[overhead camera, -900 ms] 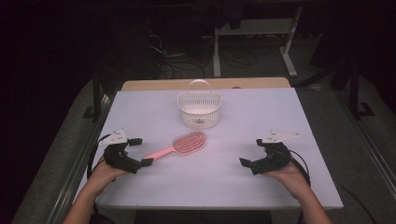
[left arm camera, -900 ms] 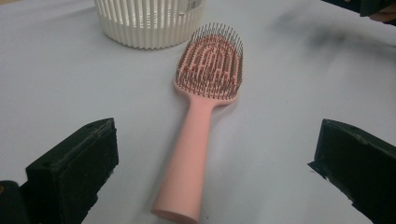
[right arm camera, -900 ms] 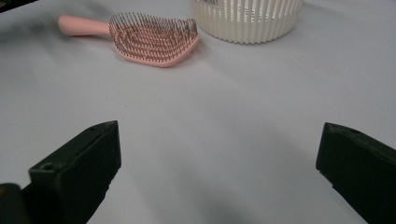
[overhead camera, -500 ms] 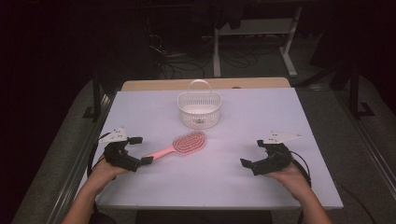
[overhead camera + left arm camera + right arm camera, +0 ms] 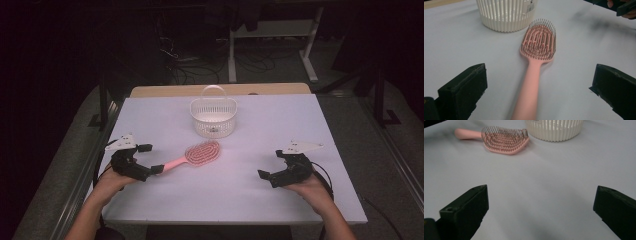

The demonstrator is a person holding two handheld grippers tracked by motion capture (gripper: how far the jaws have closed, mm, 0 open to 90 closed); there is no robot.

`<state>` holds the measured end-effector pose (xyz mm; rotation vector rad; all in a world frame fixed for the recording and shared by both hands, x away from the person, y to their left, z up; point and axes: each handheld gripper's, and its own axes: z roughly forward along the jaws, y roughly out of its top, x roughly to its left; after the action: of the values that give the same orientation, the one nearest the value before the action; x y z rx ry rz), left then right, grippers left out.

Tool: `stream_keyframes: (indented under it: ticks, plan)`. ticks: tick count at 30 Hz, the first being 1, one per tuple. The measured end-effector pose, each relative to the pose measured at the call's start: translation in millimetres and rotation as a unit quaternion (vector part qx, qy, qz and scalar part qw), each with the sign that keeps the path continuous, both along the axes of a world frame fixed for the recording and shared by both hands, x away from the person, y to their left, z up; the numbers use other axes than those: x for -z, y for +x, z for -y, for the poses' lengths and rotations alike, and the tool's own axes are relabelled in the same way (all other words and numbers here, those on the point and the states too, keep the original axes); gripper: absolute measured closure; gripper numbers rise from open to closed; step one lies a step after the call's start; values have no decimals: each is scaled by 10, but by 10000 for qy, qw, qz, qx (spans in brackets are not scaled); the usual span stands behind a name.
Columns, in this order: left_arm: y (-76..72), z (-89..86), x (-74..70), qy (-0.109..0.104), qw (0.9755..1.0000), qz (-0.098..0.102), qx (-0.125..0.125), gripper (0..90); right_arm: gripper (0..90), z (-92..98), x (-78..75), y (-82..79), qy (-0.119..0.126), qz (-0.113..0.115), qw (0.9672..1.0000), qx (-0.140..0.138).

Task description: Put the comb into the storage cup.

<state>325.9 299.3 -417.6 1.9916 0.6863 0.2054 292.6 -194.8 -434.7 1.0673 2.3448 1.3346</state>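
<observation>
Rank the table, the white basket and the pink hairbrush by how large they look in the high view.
1. table, by far the largest.
2. white basket and pink hairbrush: they look close, the brush longer and slimmer, the basket bulkier, so I do not rank them.

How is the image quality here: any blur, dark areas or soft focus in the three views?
High view: table lit, surroundings nearly black. Left gripper view: hairbrush bristles sharp, handle end blurred at the bottom edge. Right gripper view: hairbrush and basket slightly soft.
</observation>
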Motion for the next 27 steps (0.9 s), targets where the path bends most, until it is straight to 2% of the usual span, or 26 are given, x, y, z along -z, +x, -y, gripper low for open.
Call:
stream_keyframes:
  ticks: [12, 27]
  plan:
    - [57, 4, -57, -242, 9997, 42, 35, 0, 0, -40, -7, 5, -20, 40, 10000, -55]
    - [143, 73, -112, -309, 9995, 67, 72, 0, 0, -31, 6, 10, 29, -3, 10000, -41]
